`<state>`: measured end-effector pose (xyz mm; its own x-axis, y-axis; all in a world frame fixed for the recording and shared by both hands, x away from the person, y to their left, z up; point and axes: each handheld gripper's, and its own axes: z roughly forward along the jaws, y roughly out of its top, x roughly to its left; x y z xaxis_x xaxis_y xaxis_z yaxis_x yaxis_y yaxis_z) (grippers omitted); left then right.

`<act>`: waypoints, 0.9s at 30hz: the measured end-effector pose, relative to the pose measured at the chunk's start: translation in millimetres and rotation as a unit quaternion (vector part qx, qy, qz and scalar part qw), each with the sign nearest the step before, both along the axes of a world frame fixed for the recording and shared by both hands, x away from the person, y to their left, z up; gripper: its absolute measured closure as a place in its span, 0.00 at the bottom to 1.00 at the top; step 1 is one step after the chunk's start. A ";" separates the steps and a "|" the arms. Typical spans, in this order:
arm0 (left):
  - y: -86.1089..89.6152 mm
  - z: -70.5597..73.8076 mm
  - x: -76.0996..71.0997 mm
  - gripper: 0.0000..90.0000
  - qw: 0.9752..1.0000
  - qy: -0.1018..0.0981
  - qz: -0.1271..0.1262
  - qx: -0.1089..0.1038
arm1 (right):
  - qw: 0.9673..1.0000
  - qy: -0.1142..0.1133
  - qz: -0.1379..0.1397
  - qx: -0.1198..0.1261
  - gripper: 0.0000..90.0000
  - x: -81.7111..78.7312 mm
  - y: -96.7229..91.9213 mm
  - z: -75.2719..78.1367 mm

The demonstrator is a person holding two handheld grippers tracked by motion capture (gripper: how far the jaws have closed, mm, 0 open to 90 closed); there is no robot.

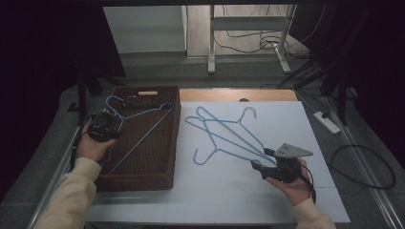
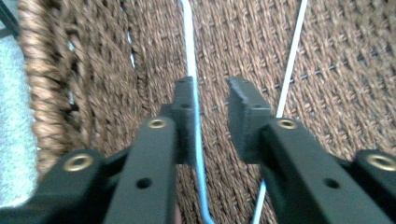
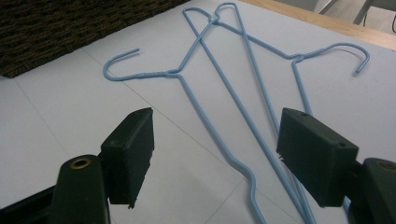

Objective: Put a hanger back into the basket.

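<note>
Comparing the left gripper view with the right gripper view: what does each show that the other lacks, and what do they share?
Left gripper view alone: the hanger in the basket, its blue wire running between parted jaws over the weave, close by one pad and apart from the other. Right gripper view alone: two hangers on the white sheet, overlapping, hooks pointing apart, beyond wide-open jaws. Shared: the brown woven basket and blue wire hangers.

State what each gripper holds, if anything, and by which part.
Nothing is held. The left gripper stands open around the wire of the hanger in the basket. The right gripper stands open over the hangers on the table.
</note>
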<state>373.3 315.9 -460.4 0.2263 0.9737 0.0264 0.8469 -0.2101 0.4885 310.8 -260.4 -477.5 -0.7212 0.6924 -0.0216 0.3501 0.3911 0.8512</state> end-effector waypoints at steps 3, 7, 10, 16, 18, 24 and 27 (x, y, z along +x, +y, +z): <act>-0.3 5.8 -4.5 0.66 0.999 -0.030 -0.007 -0.012 | 1.000 -0.001 -0.001 -0.001 0.31 0.0 -0.3 0.3; -4.7 21.5 -14.5 0.55 0.996 -0.073 -0.025 -0.032 | 1.000 -0.002 -0.002 0.000 0.31 -0.1 -0.7 0.7; -9.5 35.1 -24.0 0.48 0.992 -0.099 -0.050 -0.062 | 1.000 -0.002 -0.002 0.002 0.31 -0.2 -0.5 1.1; -21.0 49.1 -43.0 0.42 0.981 -0.133 -0.098 -0.099 | 1.000 0.002 -0.003 0.004 0.31 1.0 -1.3 1.2; -23.9 50.2 -48.8 0.40 0.979 -0.138 -0.109 -0.106 | 1.000 0.003 -0.004 0.006 0.31 1.1 -1.9 1.9; -36.4 63.7 -71.3 0.36 0.969 -0.168 -0.135 -0.124 | 1.000 0.004 -0.006 0.012 0.31 3.0 -3.9 2.4; -46.1 70.6 -83.3 0.35 0.962 -0.182 -0.153 -0.135 | 1.000 0.004 -0.008 0.016 0.31 4.6 -4.8 3.0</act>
